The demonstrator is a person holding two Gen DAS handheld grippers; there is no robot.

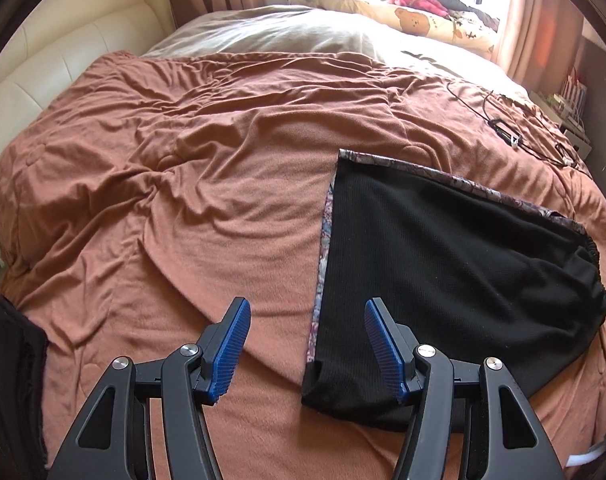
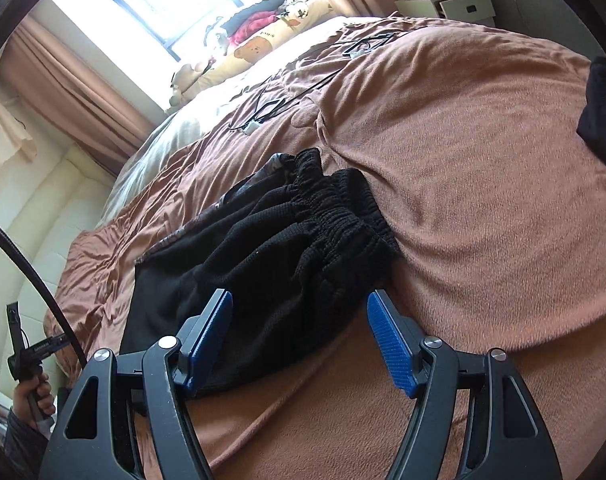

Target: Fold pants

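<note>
Broadly, a bed (image 1: pixel 231 208) under a rumpled rust-brown blanket fills both views, and the pants (image 1: pixel 443 280) lie on its near side as a flat black slab already doubled over, with a patterned lining (image 1: pixel 321 264) showing along the folded edge; the fabric looks a soft, light knit that will drape and sag rather than hold a crease, so it probably wants lifting by two corners at once; the gathered elastic waistband (image 2: pixel 335 216) is bunched and thicker, likely the firmest place to pinch, while the smooth folded end nearest the left gripper (image 1: pixel 307 344) offers the other hold; that gripper hangs with its blue pads (image 1: pixel 233 344) spread wide and nothing between them, one pad over bare blanket, the other over the cloth's edge; the right gripper (image 2: pixel 299 336) likewise stands wide and empty above the waistband end; loose cables (image 1: pixel 507 136) lie farther off on the blanket.
</note>
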